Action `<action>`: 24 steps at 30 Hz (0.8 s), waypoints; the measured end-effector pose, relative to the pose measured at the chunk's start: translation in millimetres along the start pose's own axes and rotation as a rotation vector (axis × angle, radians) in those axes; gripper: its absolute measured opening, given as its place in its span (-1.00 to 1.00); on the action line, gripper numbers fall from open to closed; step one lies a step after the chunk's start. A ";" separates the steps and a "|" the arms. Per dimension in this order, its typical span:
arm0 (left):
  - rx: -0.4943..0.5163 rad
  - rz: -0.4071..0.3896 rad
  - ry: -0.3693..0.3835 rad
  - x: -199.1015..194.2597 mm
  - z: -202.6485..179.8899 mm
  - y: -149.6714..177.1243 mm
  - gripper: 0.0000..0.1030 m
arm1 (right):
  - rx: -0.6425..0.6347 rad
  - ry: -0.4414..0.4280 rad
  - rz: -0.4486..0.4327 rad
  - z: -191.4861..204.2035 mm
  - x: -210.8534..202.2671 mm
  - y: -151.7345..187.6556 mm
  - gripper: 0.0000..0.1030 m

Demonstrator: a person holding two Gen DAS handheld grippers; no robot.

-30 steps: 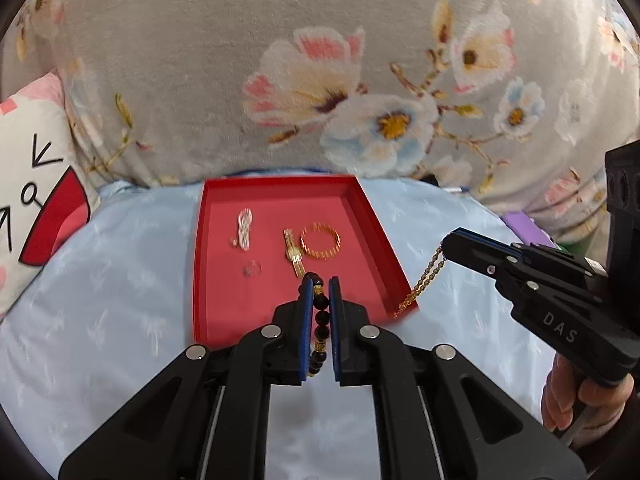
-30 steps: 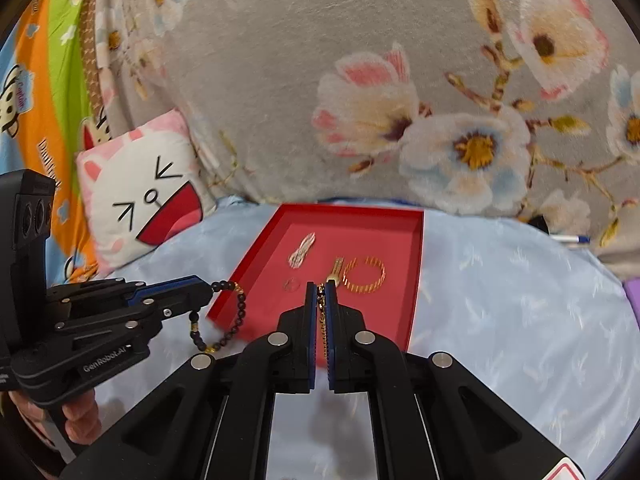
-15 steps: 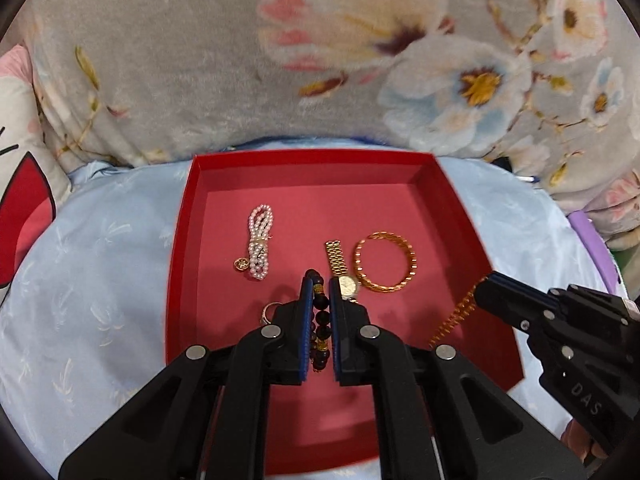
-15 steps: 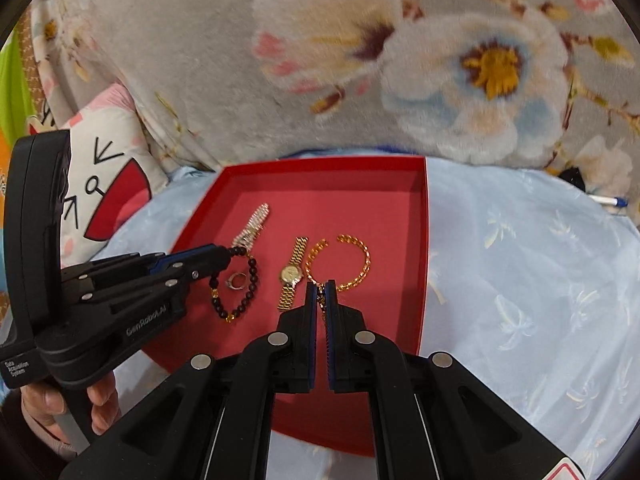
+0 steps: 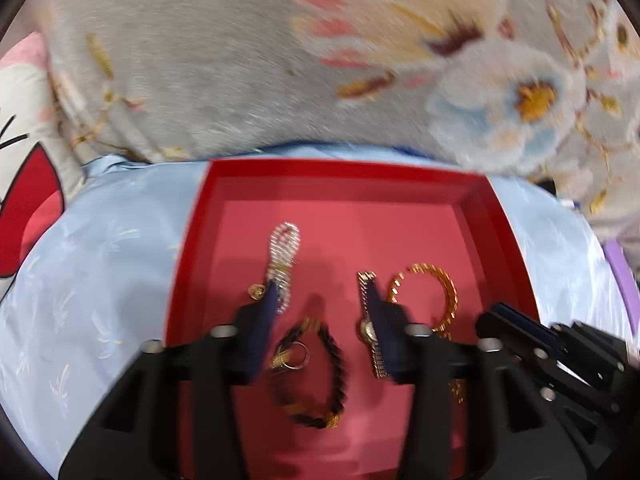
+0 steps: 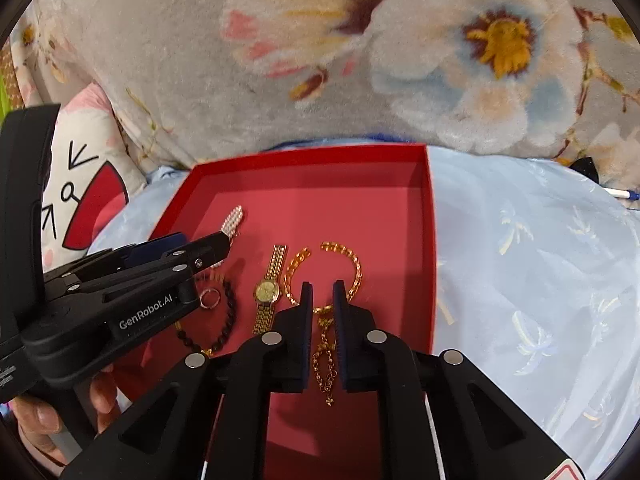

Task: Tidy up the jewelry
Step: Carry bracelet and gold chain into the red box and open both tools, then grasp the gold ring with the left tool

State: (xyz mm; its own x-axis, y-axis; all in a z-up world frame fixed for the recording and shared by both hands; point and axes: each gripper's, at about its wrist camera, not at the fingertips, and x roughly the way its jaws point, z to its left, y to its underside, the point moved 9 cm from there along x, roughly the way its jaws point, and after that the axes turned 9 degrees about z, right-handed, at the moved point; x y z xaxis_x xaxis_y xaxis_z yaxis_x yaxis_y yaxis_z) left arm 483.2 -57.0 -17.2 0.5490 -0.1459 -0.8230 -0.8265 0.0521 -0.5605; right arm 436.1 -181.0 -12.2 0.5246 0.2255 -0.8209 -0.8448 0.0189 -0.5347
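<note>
Now the left gripper [image 5: 320, 312] stands with its jaws apart, having just been opening, and the black bead bracelet [image 5: 316, 376] lies loose between them on the floor of the red tray [image 5: 340, 172], looped around a small ring [image 5: 294, 356]. The right gripper [image 6: 322, 300] has its jaws slightly parted, also just opening, with the thin gold chain [image 6: 326, 356] lying between them in the tray, no pad pressing it. Also inside the tray, farther in, lie a gold watch [image 6: 269, 288], a gold bangle [image 6: 344, 268] and a pearl bracelet [image 5: 285, 248]. Under the tray spreads a pale blue sheet [image 6: 540, 280].
</note>
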 end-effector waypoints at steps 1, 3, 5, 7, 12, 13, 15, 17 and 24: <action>-0.003 -0.008 0.000 -3.1 1.7 -1.6 -0.06 | 0.002 -0.001 -0.011 -0.2 -4.6 -1.3 -0.77; -0.004 -0.028 -0.010 -13.8 5.8 -4.1 -0.06 | 0.005 -0.008 -0.039 -0.5 -17.8 -3.3 -0.77; 0.005 -0.056 -0.014 -28.5 7.6 -4.4 -0.06 | 0.003 -0.012 -0.069 -0.3 -35.1 -2.1 -0.76; 0.021 -0.082 -0.024 -45.4 9.7 -0.8 -0.06 | 0.000 -0.018 -0.100 -0.4 -54.7 2.5 -0.70; 0.050 -0.118 -0.077 -88.2 21.7 29.9 0.02 | -0.029 -0.010 -0.156 4.4 -103.4 33.9 -0.44; 0.054 -0.122 -0.090 -94.2 24.4 38.1 0.02 | -0.039 -0.004 -0.160 4.9 -112.8 46.3 -0.44; 0.058 -0.121 -0.096 -104.9 29.3 57.0 0.02 | -0.043 0.000 -0.161 4.6 -125.5 67.8 -0.39; 0.058 -0.103 -0.086 -113.7 33.3 82.4 0.03 | -0.037 -0.007 -0.151 1.9 -135.9 93.3 -0.36; 0.062 -0.071 -0.082 -135.0 39.6 162.7 0.08 | -0.045 0.060 -0.105 -2.6 -156.7 179.3 -0.35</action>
State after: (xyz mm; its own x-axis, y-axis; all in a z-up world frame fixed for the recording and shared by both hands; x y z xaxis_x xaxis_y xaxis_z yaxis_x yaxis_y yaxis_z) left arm 279.6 10.4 -1.0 0.6159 -0.0706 -0.7846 -0.7775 0.1058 -0.6199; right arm 202.7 -215.4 20.0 0.6168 0.1657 -0.7695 -0.7798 -0.0042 -0.6260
